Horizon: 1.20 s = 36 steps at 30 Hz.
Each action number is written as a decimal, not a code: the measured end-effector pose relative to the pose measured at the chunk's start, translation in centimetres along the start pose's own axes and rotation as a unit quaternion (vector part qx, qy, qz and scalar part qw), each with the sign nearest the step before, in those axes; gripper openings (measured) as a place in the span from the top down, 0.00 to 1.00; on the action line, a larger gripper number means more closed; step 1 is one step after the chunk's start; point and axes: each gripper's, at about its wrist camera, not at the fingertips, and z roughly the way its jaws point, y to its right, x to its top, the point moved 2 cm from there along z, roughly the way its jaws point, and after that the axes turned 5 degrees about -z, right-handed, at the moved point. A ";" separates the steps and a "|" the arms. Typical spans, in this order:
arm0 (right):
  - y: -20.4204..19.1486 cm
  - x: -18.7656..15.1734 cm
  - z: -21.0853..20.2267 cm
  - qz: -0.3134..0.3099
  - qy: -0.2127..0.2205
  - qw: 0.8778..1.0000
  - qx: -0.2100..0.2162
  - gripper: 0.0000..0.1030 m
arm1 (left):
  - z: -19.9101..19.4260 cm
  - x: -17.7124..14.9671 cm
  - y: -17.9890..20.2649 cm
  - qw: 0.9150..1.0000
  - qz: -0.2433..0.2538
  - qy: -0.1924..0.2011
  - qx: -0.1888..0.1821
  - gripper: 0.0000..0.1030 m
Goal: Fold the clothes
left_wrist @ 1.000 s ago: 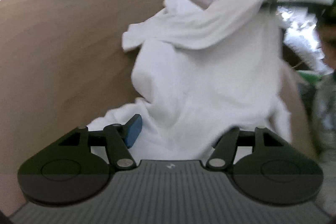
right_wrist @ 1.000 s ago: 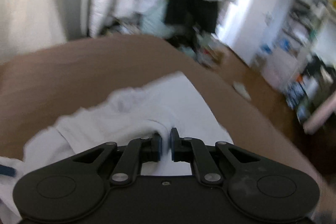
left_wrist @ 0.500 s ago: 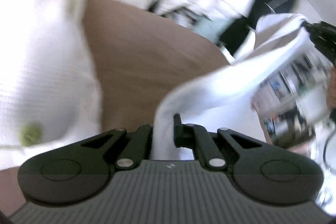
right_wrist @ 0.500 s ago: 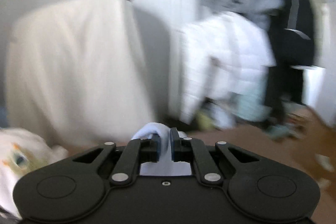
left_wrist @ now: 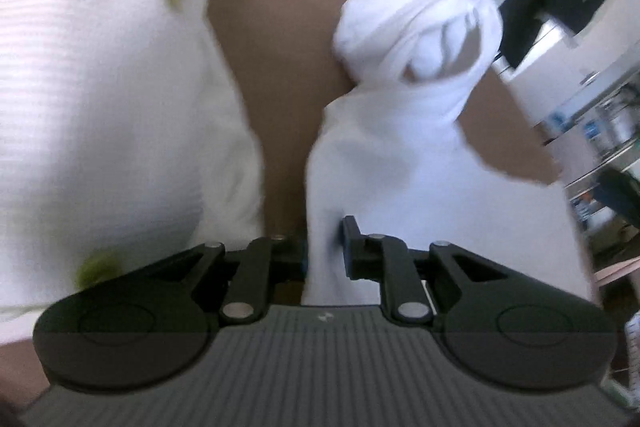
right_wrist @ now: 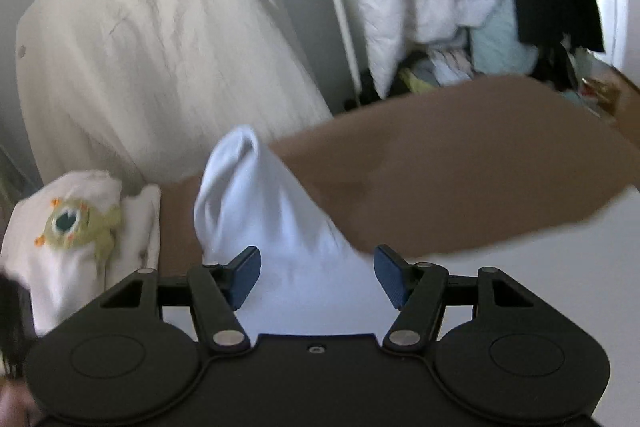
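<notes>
White garment (left_wrist: 384, 163) lay on the brown worktop (right_wrist: 460, 167), stretching straight ahead of both tools. My left tool (left_wrist: 325, 247) pinched its near edge while easing apart; my right tool (right_wrist: 316, 273) was spreading, cloth lying loose between.

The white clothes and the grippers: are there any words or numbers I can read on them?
No readable words or numbers.
Left gripper: a tiny light mark on its grey body, too small to read.
Folded white garment: a green one-eyed monster picture, no letters.
White garment: plain.
</notes>
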 end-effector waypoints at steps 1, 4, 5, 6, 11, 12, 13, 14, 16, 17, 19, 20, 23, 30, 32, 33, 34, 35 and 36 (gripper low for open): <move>0.0 -1.1 -1.0 0.000 -0.007 1.000 -0.002 0.34 | 0.3 0.2 0.4 1.000 0.000 -0.006 0.015 0.82; -0.2 -4.5 -3.9 -0.011 -0.026 1.000 -0.004 0.34 | -2.9 -1.7 -0.8 0.999 -0.037 -0.022 -0.013 0.62; -0.5 -5.6 -4.8 -0.018 -0.031 0.999 -0.003 0.34 | -4.1 -2.3 -1.2 0.997 -0.055 -0.029 -0.037 0.52; -0.8 -6.6 -5.5 -0.023 -0.037 0.999 0.000 0.34 | -5.0 -2.9 -1.1 0.995 -0.061 -0.035 -0.068 0.49; -2.1 -10.7 -8.2 -0.048 -0.068 0.996 0.015 0.34 | -6.5 -5.6 3.3 0.994 0.031 -0.072 -0.081 0.48; -2.2 -11.3 -8.5 -0.053 -0.071 0.996 0.014 0.34 | -6.9 -6.7 4.1 0.992 0.050 -0.082 -0.083 0.46; -2.3 -11.8 -8.9 -0.056 -0.075 0.996 0.013 0.34 | -7.2 -7.7 4.8 0.990 0.069 -0.091 -0.085 0.45; -2.4 -12.2 -9.2 -0.057 -0.080 0.995 0.014 0.34 | -7.5 -8.8 5.7 0.987 0.084 -0.101 -0.093 0.40; -2.6 -13.2 -9.9 -0.066 -0.090 0.994 0.014 0.34 | -7.8 -11.1 7.2 0.982 0.103 -0.118 -0.101 0.32; -2.8 -13.6 -10.2 -0.075 -0.095 0.993 0.013 0.34 | -7.5 -12.0 8.0 0.981 0.107 -0.126 -0.099 0.30; -3.3 -14.4 -10.7 -0.095 -0.105 0.990 0.010 0.34 | -7.3 -13.7 8.5 0.981 0.115 -0.138 -0.080 0.33; -3.6 -14.9 -11.0 -0.106 -0.111 0.988 0.009 0.34 | -7.7 -14.3 8.1 0.980 0.113 -0.145 -0.074 0.34; -4.5 -16.3 -11.5 -0.158 -0.120 0.980 0.005 0.33 | -7.8 -15.4 9.5 0.979 0.110 -0.155 -0.079 0.32; -5.8 -18.0 -12.1 -0.171 -0.138 0.975 0.042 0.33 | -5.0 -16.6 7.6 0.975 0.109 -0.191 -0.020 0.29; -6.9 -18.3 -12.6 -0.199 -0.142 0.968 0.049 0.33 | -4.3 -16.0 6.3 0.975 0.061 -0.208 -0.040 0.29; -7.4 -18.7 -13.0 -0.209 -0.149 0.965 0.054 0.33 | -4.1 -15.6 5.8 0.975 0.042 -0.213 -0.051 0.29; -7.8 -19.2 -13.4 -0.217 -0.158 0.961 0.062 0.33 | -4.0 -15.2 5.3 0.974 0.026 -0.218 -0.060 0.29; -8.2 -19.7 -13.9 -0.224 -0.167 0.957 0.069 0.33 | -3.9 -15.1 5.3 0.972 0.030 -0.223 -0.065 0.29; -8.7 -20.3 -14.3 -0.236 -0.176 0.953 0.076 0.33 | -3.8 -14.9 5.3 0.971 0.034 -0.228 -0.070 0.29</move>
